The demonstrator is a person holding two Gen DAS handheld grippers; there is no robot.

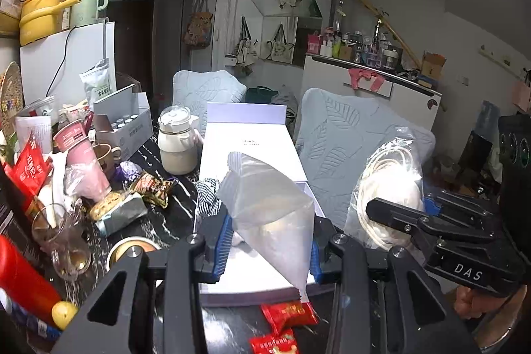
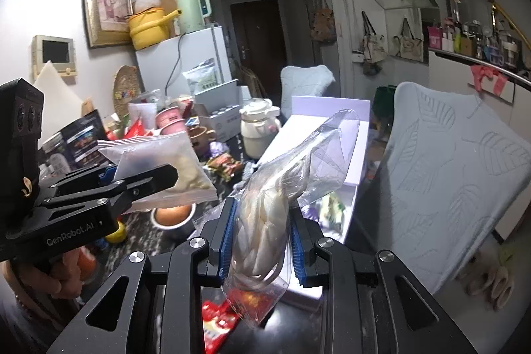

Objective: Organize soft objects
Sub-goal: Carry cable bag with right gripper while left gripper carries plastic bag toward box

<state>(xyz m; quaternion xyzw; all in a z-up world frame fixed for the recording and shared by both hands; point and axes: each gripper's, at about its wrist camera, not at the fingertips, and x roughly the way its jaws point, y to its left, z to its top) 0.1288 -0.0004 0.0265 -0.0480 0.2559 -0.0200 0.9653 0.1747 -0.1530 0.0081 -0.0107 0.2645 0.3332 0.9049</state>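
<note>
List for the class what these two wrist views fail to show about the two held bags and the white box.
- Frosted bag, left wrist view: milky plastic blurs its pale contents.
- White box, left wrist view: that bag and the left gripper cover its open compartment.
- Clear bag, right wrist view: the right gripper hides its sides; glare blurs the white cord inside.

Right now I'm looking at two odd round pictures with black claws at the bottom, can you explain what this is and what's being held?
No robot: a person holds a hand-held gripper in each hand, each with a fisheye camera looking along its fingers. In the left camera's view, the left hand-held gripper clamps a frosted zip bag. In the right camera's view, the right hand-held gripper clamps a clear bag of white cord. Below them are a cluttered dark table and an open white box.
</note>
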